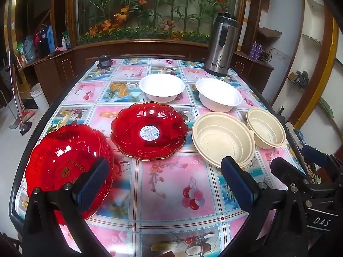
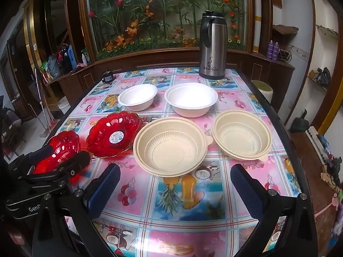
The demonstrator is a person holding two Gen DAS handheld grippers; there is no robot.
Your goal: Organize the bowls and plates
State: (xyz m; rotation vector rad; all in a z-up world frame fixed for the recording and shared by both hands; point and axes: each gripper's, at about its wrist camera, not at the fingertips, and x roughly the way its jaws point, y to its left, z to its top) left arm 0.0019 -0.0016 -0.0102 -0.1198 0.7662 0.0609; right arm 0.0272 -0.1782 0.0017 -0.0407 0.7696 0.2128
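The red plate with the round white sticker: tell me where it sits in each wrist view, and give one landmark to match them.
Left wrist view: the stickered red plate lies at centre, left of the large cream bowl.
Right wrist view: it lies left of centre, again left of that bowl.
Shared landmark: the steel thermos at the table's far edge.

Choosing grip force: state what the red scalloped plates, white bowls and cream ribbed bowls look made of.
Red scalloped plates: glossy translucent plastic, probably; sharp highlights, light shows through.
White bowls: matte, smooth; foam or paper pulp, unclear.
Cream ribbed bowls: thin moulded plastic, apparently; slight sheen.
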